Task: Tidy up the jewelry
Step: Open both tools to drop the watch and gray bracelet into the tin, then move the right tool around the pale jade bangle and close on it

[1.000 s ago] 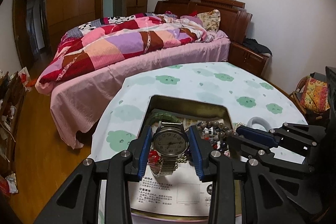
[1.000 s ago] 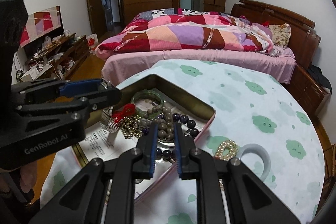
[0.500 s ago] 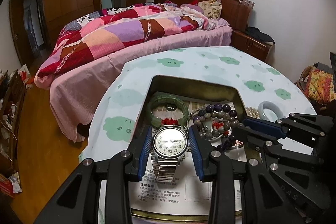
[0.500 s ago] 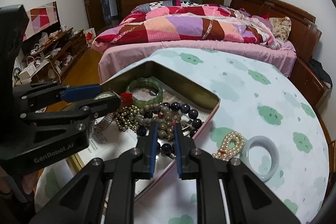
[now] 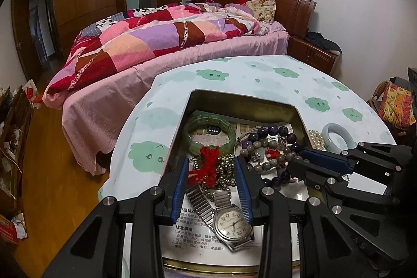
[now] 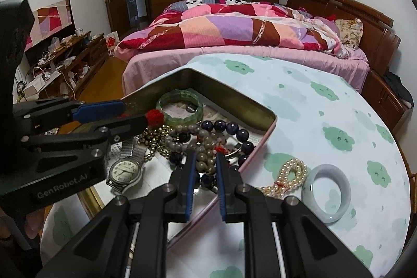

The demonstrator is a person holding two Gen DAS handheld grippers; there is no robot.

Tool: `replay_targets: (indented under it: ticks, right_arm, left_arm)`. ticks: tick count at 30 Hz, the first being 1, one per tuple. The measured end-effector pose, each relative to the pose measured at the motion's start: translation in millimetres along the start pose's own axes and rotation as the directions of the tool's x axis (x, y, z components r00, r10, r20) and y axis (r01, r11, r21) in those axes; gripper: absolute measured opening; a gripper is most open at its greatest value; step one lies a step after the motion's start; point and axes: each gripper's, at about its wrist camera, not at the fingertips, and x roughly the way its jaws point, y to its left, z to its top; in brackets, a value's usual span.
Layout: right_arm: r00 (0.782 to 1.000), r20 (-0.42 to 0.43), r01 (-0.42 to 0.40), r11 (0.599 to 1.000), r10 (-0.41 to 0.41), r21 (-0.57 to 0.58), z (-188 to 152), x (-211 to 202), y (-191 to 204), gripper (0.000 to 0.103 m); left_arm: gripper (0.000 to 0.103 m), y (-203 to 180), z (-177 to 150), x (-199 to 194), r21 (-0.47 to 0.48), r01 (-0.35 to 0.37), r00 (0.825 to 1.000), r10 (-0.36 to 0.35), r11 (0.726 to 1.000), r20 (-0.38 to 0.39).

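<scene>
Inside the tin [image 5: 242,102], a silver watch [image 5: 232,224] with a pale round dial and metal stretch band lay flat on a printed leaflet [image 5: 192,236], its band running up-left toward the gold beads [image 5: 226,168]. The left gripper [image 5: 212,189] hung released above it. The right gripper [image 6: 204,175] was clenched on grey beads [image 6: 202,160].

Jewelry crowds the tin [image 6: 235,102]; tablecloth [image 6: 325,106] beyond lies open.
</scene>
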Motion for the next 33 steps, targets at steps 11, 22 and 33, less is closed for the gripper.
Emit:
replay_targets:
  ticks: [11,22,33]
  right_arm:
    - [1.0,-0.001,-0.002,1.0,0.002,-0.003,-0.2,2.1,0.7,0.018]
    - [1.0,-0.002,-0.005,1.0,0.005,-0.005,-0.9,3.1,1.4,0.018]
    - [1.0,0.002,-0.019,1.0,0.019,0.007,-2.8,3.1,2.1,0.021]
  left_arm:
    - [0.037,-0.7,0.0,-0.2,-0.004,-0.002,1.0,0.002,1.0,0.003]
    - [0.037,-1.6,-0.2,0.0,-0.002,-0.003,1.0,0.003,1.0,0.006]
    - [0.056,-2.9,-1.6,-4.3,0.003,-0.011,1.0,0.011,1.0,0.016]
